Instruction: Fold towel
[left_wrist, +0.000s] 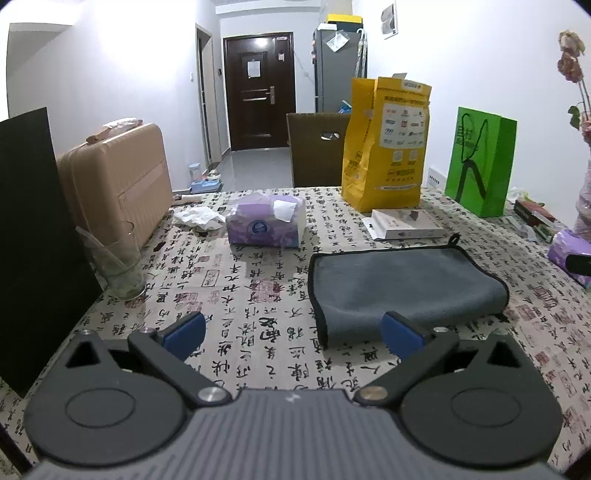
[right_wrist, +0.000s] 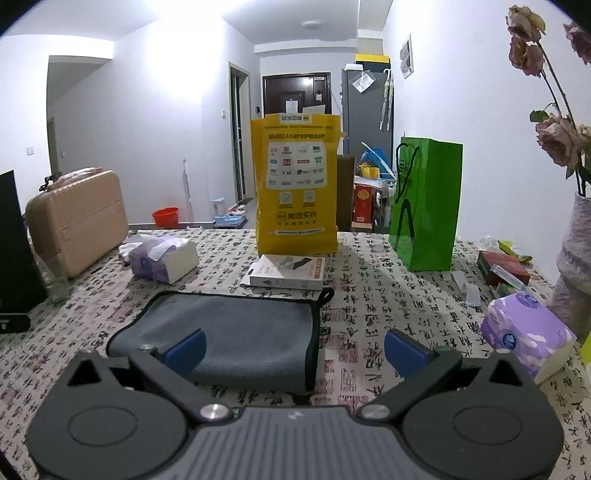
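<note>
Calligraphy-print tablecloth (left_wrist: 258, 295) covers the work surface, with a white-walled room and a dark door (left_wrist: 258, 88) behind. Left gripper (left_wrist: 293, 328) hovers level above the cloth, its blue-padded fingers (left_wrist: 184, 330) spread wide and holding nothing; its right finger overlaps the near-left corner of the towel in this view. Right gripper (right_wrist: 293, 350) is likewise level, jaws spread wide and empty, its left finger in front of the towel's near edge.

One grey towel (left_wrist: 402, 284), black-edged and already folded over, lies flat on the cloth between the two grippers, a small hanging loop (right_wrist: 327, 295) at its far right corner. Just beyond the towel lies one flat white box (right_wrist: 286, 277). Two purple tissue packs are counted: one beyond and left of the towel (left_wrist: 267, 221), one to its right (right_wrist: 524, 328). One empty glass (left_wrist: 118, 266) stands well left of the towel. Farther beyond stand one yellow bag (right_wrist: 295, 184) and one green bag (right_wrist: 428, 199); one tan suitcase (left_wrist: 118, 177) stands far left.
</note>
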